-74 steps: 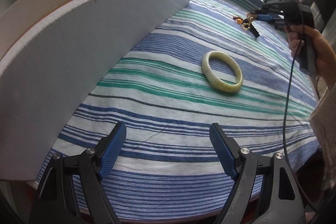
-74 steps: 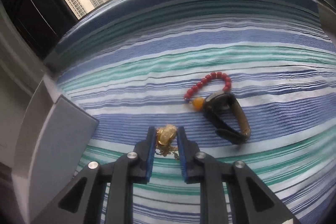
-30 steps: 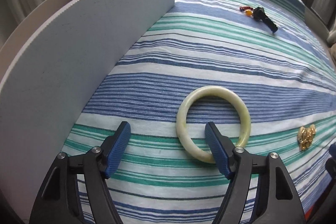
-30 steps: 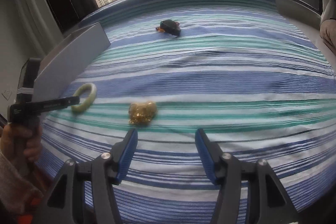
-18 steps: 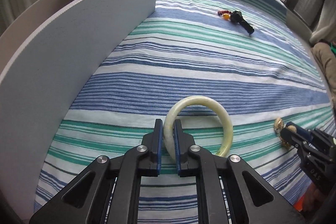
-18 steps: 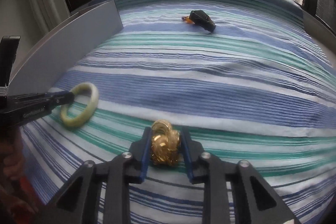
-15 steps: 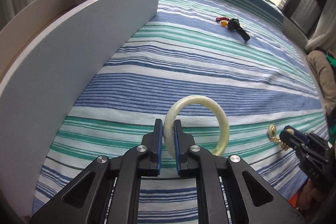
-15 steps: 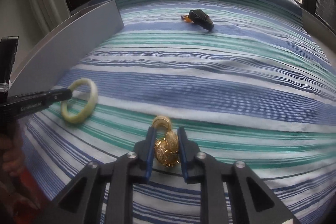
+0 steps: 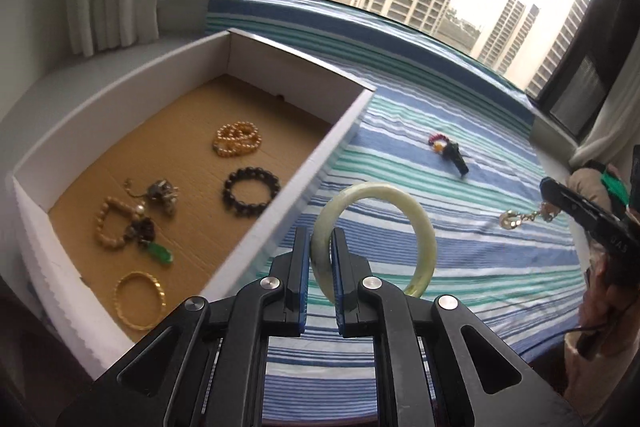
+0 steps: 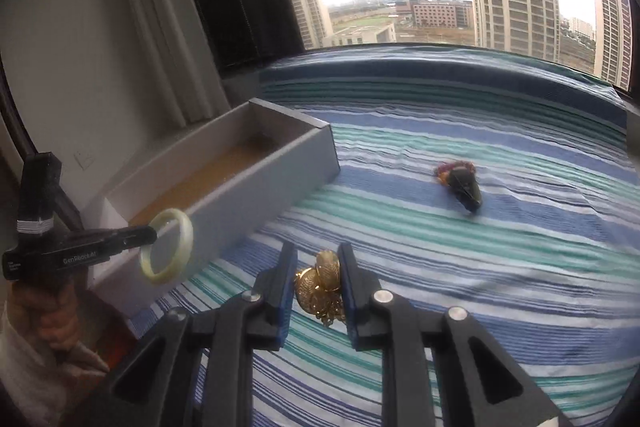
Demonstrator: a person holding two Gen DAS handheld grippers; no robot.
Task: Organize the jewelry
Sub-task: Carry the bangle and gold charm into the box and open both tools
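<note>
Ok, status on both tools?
Left tool shut on bangle, lifted. Right tool shut on gold chain. Box beside, path clear. Beads remain on cloth.

Both tongs, left tongs (image 9: 321,259) and right tongs (image 10: 318,291), are looking matte black with blue pads and silver screws; white GenRobot lettering is showing sideways.
</note>
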